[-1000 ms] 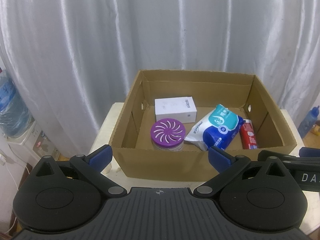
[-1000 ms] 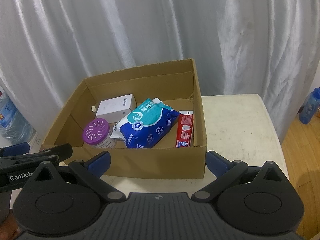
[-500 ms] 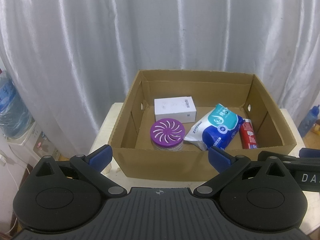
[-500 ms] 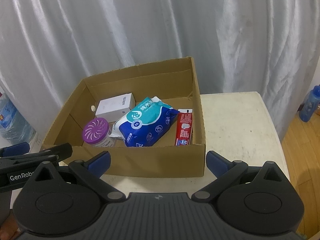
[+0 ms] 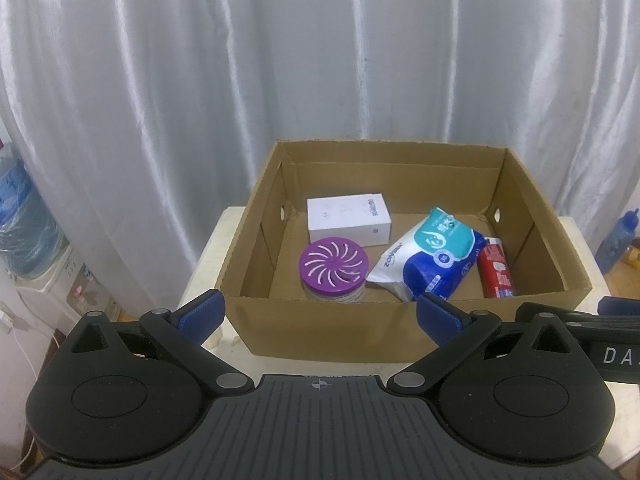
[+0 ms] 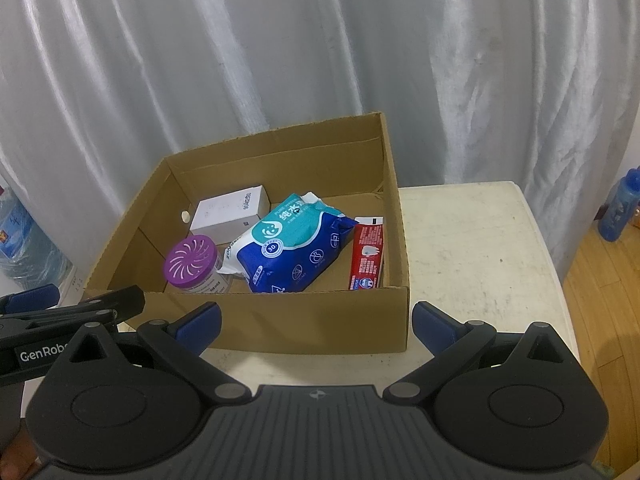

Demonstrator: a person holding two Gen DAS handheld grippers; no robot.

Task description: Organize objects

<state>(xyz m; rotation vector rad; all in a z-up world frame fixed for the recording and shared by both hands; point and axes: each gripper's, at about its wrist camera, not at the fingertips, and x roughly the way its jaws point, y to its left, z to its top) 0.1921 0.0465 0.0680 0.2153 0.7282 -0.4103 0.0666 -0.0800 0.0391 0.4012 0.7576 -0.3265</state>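
An open cardboard box (image 5: 328,330) (image 6: 308,330) stands on a white table (image 6: 476,248). Inside lie a white carton (image 5: 348,220) (image 6: 230,212), a purple-lidded round jar (image 5: 332,266) (image 6: 191,262), a blue and teal wipes pack (image 5: 432,258) (image 6: 292,248) and a red toothpaste box (image 5: 496,270) (image 6: 368,258). My left gripper (image 5: 320,314) is open and empty, held before the box's near wall. My right gripper (image 6: 316,320) is open and empty, before the box's near right corner. Each gripper shows at the edge of the other's view.
A white curtain (image 5: 320,60) hangs behind the table. A water jug (image 5: 24,232) stands at the left on a dispenser. A blue bottle (image 6: 618,208) stands on the wooden floor (image 6: 600,280) at the right. Bare table top lies right of the box.
Both grippers have drawn back and up slightly, so the box sits a little lower and farther in each view. Nothing in the box moved.
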